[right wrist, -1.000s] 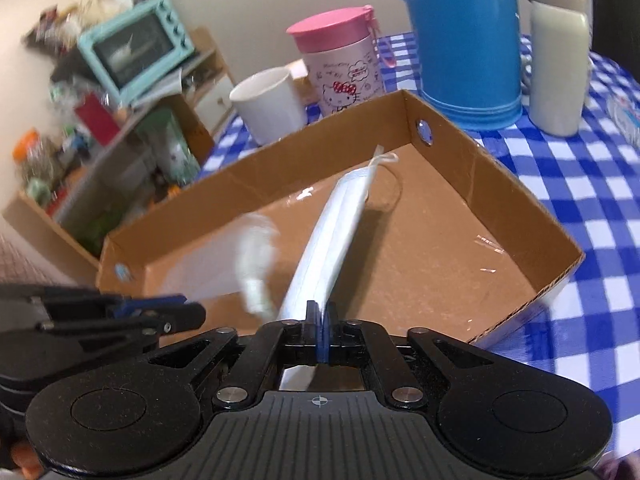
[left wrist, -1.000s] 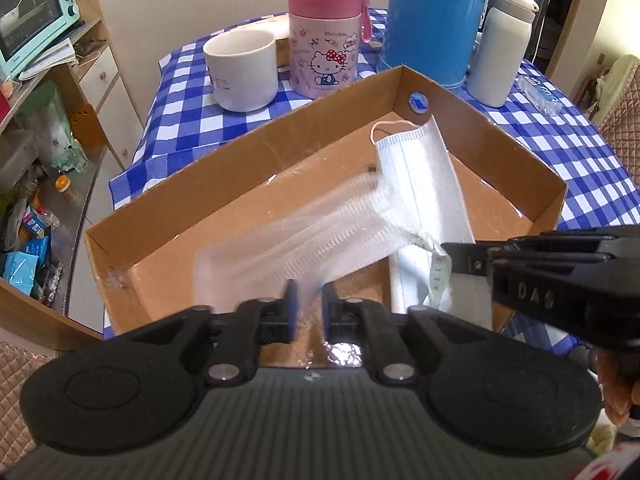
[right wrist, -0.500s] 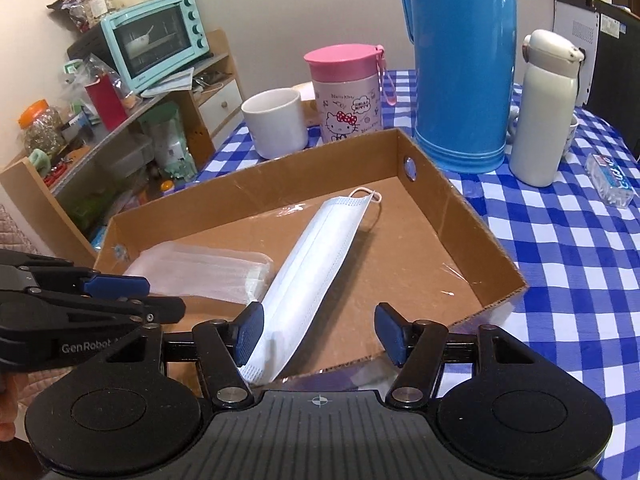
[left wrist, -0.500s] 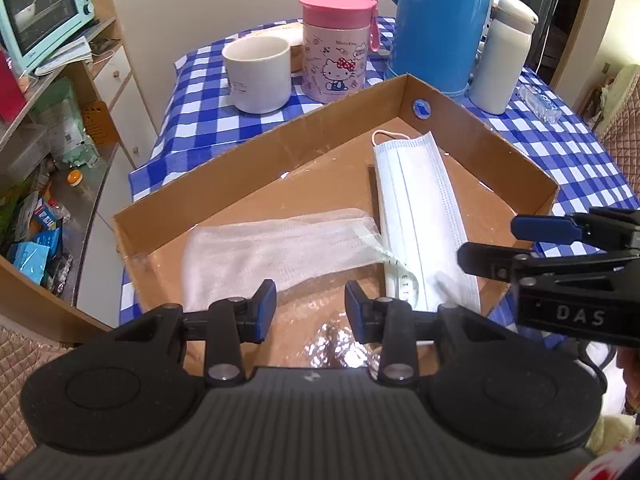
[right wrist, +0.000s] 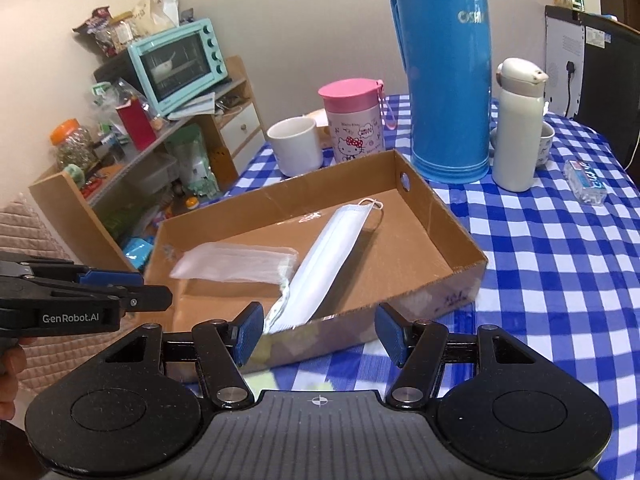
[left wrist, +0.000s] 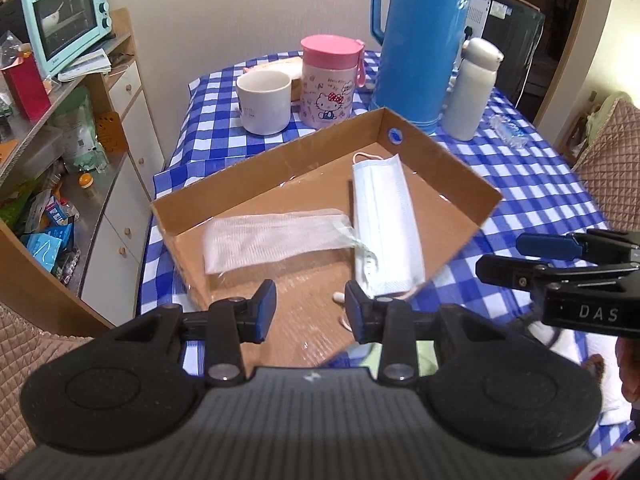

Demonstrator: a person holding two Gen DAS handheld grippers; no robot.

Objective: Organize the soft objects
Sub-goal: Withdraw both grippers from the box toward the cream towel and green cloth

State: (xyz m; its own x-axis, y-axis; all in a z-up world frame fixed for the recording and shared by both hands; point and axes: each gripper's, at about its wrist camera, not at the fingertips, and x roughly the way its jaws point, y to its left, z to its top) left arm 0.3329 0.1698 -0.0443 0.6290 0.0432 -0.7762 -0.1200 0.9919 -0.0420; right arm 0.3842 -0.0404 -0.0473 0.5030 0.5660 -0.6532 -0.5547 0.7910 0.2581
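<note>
Gauze strip [left wrist: 272, 240] and face mask [left wrist: 384, 232], both down inside the cardboard box [left wrist: 444, 156] on the checked table [left wrist: 532, 184], neither one held.

Leftmost in the box, the gauze: flat on the floor, lengthwise across the left half, right end touching the mask's long edge.

Just short of the box's near side, the left tool [left wrist: 310, 306]: jaws just opened to a modest gap, nothing between the pads, only the box floor showing through.

Right of the gauze, about the box's middle, the mask: folded long, running from the near wall toward the far right corner, one ear loop curled at the far end, the near end resting against the near wall's rim. Whether the near loop hangs outside the box, hard to tell.

Nearer than the box's near wall and toward its right half, the right tool [right wrist: 320, 330]: jaws just opened wide, empty, clear of the mask.

Behind the box's far wall, from left to right: white mug [left wrist: 264, 100], pink cup [left wrist: 328, 80], blue flask [left wrist: 424, 40], white bottle [left wrist: 472, 88], all upright, none of them soft goods.

By the look of it, both soft items placed and the job close to done; possibly left, squaring the mask fully inside. No other loose soft item clearly in view on the table.
</note>
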